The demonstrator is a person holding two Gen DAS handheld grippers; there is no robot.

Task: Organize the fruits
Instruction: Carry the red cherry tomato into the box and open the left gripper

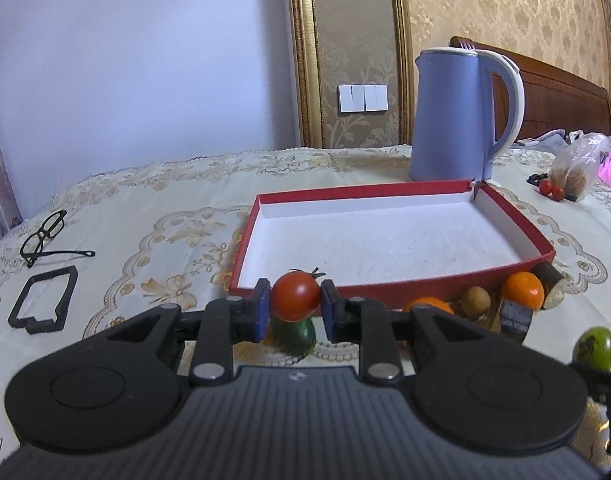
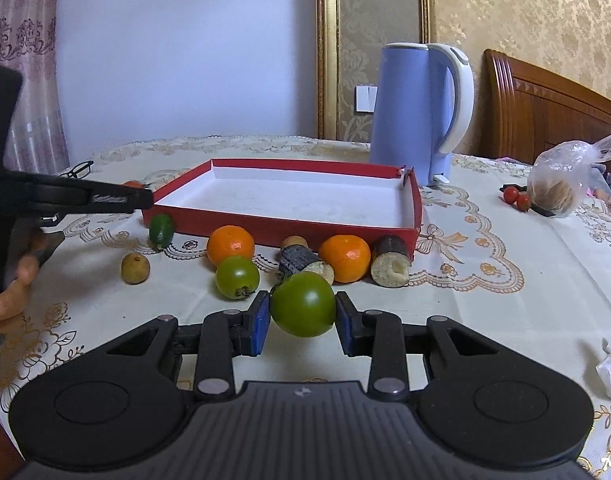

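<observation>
My left gripper [image 1: 295, 308] is shut on a red cherry tomato [image 1: 295, 295] and holds it just in front of the near wall of the red tray [image 1: 385, 291]. The tray's white inside holds nothing. My right gripper [image 2: 303, 316] is shut on a green round fruit [image 2: 302, 309], held above the cloth. On the cloth before the tray [image 2: 281, 232] lie two oranges [image 2: 230, 246] [image 2: 345, 258], another green fruit [image 2: 237, 277], a small green oval fruit [image 2: 161, 229], a brown longan [image 2: 135, 268] and two sugarcane pieces [image 2: 391, 266]. The left gripper [image 2: 125, 199] shows side-on at left.
A blue kettle [image 2: 419, 112] stands behind the tray's far right corner. Glasses [image 1: 45, 236] and a black frame [image 1: 43, 298] lie at left. A plastic bag [image 2: 561, 184] and two cherry tomatoes [image 2: 516, 198] sit at right. A wooden headboard is beyond the table.
</observation>
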